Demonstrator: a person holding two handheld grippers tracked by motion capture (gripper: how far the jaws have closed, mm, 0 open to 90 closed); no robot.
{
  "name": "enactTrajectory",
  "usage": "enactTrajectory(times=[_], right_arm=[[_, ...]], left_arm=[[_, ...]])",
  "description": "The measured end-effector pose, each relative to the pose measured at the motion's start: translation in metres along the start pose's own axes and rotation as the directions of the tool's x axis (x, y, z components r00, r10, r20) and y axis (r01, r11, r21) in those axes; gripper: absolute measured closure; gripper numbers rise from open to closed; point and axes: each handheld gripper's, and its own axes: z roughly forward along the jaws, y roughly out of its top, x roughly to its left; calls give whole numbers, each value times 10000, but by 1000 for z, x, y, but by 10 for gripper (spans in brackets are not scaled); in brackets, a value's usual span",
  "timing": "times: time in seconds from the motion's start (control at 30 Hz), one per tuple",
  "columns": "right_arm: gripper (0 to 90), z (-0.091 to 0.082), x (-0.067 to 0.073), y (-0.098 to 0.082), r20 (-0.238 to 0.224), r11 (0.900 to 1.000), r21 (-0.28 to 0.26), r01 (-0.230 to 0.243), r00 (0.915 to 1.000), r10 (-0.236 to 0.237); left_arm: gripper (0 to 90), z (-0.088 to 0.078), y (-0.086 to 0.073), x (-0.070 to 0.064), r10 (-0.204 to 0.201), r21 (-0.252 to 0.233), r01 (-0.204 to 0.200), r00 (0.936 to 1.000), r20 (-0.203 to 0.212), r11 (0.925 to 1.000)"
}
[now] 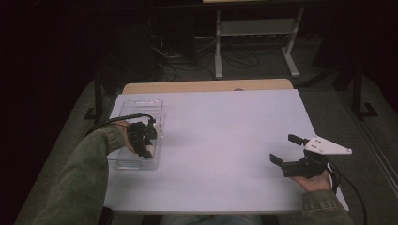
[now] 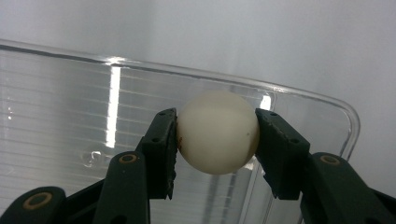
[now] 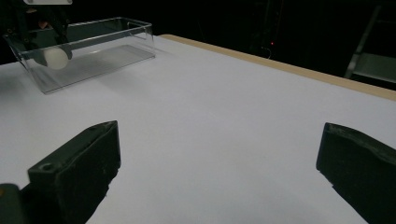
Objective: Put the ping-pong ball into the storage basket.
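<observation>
White ball sits clamped inside the left tool.

One white ball, one clear plastic box, two tools

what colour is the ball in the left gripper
Creamy off-white, with a small reddish mark by one jaw; the ball shows best in the left gripper view.

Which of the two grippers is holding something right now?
The left gripper: its jaws clamp a white ball over the clear tray. The right gripper stands wide open over bare table.
</observation>
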Motion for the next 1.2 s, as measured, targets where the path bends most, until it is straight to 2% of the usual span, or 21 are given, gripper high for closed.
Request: enactTrajectory(times=[0.3, 0.53, 0.63, 0.7, 0.83, 1.03, 1.2], right_arm=[[0, 0, 0, 0, 2, 10000, 8, 12, 10000, -12], [0, 0, 0, 0, 8, 10000, 18, 11, 10000, -11], [0, 0, 0, 0, 12, 10000, 18, 14, 10000, -14], [0, 0, 0, 0, 8, 10000, 15, 7, 10000, -7], [0, 0, 0, 0, 3, 10000, 36, 16, 10000, -16], [0, 0, 1, 0, 0, 10000, 56, 16, 10000, -16], [0, 0, 0, 0, -1, 10000, 67, 7, 10000, -7]], left_arm=[[510, 7, 0, 0, -4, 17, 4, 9999, 118, 10000], [506, 12, -1, 0, -128, 192, 129, 9999, -27, 9997], [501, 12, -1, 1, -197, 128, 198, 9998, -71, 9997], [475, 12, -2, 1, -399, 102, 399, 9992, 5, 9992], [415, 11, -3, 3, -515, 88, 516, 9987, -47, 9986], [382, 7, -5, 6, -726, 55, 727, 9972, -161, 9973], [366, 3, -6, 5, -704, -20, 703, 9972, -248, 9975]])
